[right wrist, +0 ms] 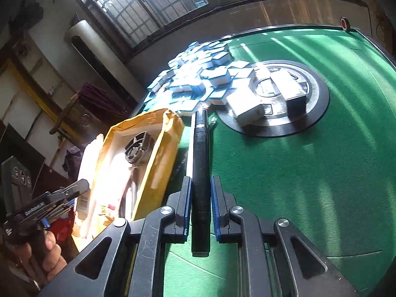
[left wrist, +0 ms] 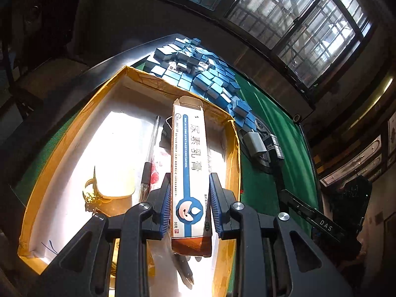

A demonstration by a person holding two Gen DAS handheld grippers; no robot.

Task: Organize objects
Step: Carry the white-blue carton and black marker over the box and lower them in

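In my left gripper (left wrist: pixel 190 205) I have a long white-and-blue cardboard ointment carton (left wrist: pixel 188 170), its far flap open, clamped between the blue ribbed pads (left wrist: pixel 166 208) and held lengthwise above the shallow yellow-walled cardboard tray with a white floor (left wrist: pixel 74 133). Beneath it in the tray I can see a clear pen with a black grip (left wrist: pixel 149 160), a pale rounded pouch with a gold keyring (left wrist: pixel 113 183) and something red that I cannot make out. My right gripper (right wrist: pixel 201 205) is closed on a slim black cylindrical pen-like tool (right wrist: pixel 201 168), which points away from me over the green felt table (right wrist: pixel 309 185), just beside the tray's right wall. Past the tray's far end lies a heap of blue-backed white mahjong tiles (right wrist: pixel 198 74), spilling against the round black and silver centre plate of the table (right wrist: pixel 319 104), where a few grey boxes (right wrist: pixel 245 106) rest. At the lower left of the right view, a hand (right wrist: pixel 37 257) grips the other tool's handle.
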